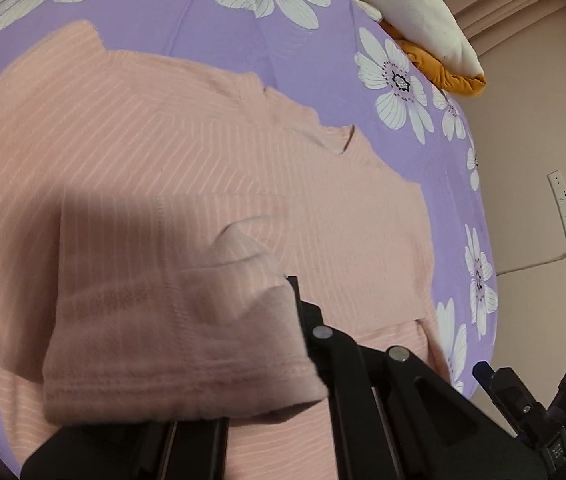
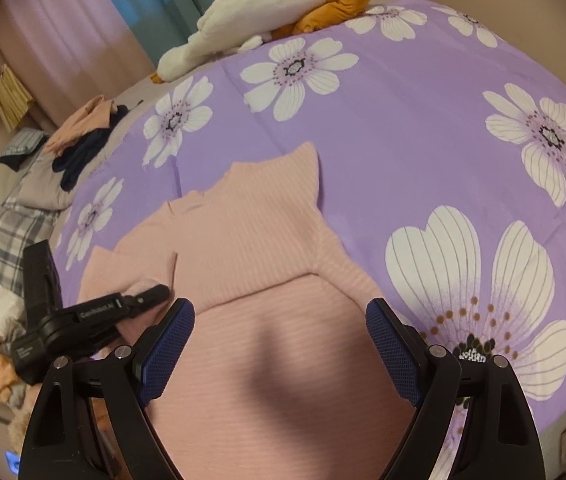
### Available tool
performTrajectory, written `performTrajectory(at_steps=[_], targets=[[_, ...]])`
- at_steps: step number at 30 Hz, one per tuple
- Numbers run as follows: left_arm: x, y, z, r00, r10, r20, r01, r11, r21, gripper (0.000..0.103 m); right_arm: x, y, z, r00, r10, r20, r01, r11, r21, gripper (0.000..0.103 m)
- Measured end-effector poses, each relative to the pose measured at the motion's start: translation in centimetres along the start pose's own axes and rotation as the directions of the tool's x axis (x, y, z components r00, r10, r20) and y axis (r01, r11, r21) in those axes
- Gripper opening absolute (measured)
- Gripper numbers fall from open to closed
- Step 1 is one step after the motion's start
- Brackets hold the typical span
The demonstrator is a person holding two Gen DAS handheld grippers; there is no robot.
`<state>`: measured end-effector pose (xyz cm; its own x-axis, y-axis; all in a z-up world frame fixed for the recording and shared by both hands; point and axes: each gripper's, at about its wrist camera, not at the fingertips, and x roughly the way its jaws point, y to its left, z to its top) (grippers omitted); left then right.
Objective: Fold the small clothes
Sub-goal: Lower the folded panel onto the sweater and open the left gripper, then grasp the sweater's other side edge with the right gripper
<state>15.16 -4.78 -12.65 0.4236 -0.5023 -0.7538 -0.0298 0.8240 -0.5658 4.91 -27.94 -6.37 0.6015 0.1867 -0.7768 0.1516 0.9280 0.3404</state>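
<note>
Left wrist view: your left tongs (image 1: 289,280) are clamped on the pink sweater's (image 1: 203,152) sleeve cuff (image 1: 171,336), lifted over the body spread on the purple floral bedsheet (image 1: 163,16). Cream cloth (image 1: 415,4) at 1 o'clock.

Right wrist view: your right tongs (image 2: 279,320) stand wide apart, empty, over the hem; left tongs at 9 o'clock.

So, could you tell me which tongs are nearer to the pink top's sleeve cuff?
Left. The left tongs are shut on the sleeve cuff; the right tongs hover open over the pink top, apart from it.
</note>
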Motion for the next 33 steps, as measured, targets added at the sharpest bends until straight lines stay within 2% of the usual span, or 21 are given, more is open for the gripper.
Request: performTrajectory(at_steps=[2,4,6,11,14,19,22,24,29,31,33], targets=[[-0.2,-0.1,0.0,1.0,-0.002,0.001,0.002,1.0,0.006,0.008,0.2,-0.1,-0.1,1.0,0.002,-0.007,-0.002,1.0,0.0,0.087],[-0.7,-0.2,0.1,1.0,-0.015,-0.013,0.015,1.0,0.006,0.022,0.3,-0.1,-0.1,1.0,0.002,-0.014,-0.002,1.0,-0.002,0.087],[-2.0,-0.5,0.1,0.999,-0.044,-0.015,0.044,0.999,0.003,0.055,0.4,-0.1,-0.2,1.0,0.0,-0.018,0.0,1.0,-0.005,0.087],[-7.4,0.5,0.3,0.996,-0.056,0.073,0.055,0.998,0.014,0.063,0.4,0.2,-0.1,1.0,-0.01,-0.016,0.009,1.0,-0.024,0.087],[-10.3,2.4,0.2,0.992,-0.036,0.118,0.038,0.999,-0.015,0.064,0.4,1.2,0.2,1.0,-0.013,-0.018,0.012,0.998,-0.055,0.087],[-14.1,5.9,-0.5,0.974,0.087,0.209,-0.076,0.995,-0.062,0.063,0.4,4.2,0.9,1.0,-0.01,-0.014,0.007,0.988,-0.154,0.087],[-15.1,8.2,-0.9,0.967,0.13,0.219,-0.108,0.988,-0.112,0.062,0.5,7.1,1.3,0.999,0.014,-0.033,-0.021,0.973,-0.231,0.087],[-15.5,9.5,-1.2,0.966,0.136,0.219,-0.107,0.984,-0.14,0.051,0.7,9.5,1.4,0.998,0.036,-0.051,-0.049,0.955,-0.292,0.087],[-16.6,11.4,-2.0,0.958,0.179,0.224,-0.142,0.975,-0.171,0.042,3.4,15.8,0.2,0.985,0.084,-0.15,-0.143,0.885,-0.442,0.087],[-17.0,11.9,-2.2,0.956,0.188,0.225,-0.149,0.972,-0.179,0.041,5.1,17.2,-0.3,0.972,0.112,-0.205,-0.197,0.866,-0.46,0.087],[-17.4,12.4,-2.5,0.955,0.188,0.228,-0.147,0.972,-0.186,0.041,7.2,18.5,-1.2,0.96,0.1,-0.262,-0.217,0.857,-0.468,0.087]])
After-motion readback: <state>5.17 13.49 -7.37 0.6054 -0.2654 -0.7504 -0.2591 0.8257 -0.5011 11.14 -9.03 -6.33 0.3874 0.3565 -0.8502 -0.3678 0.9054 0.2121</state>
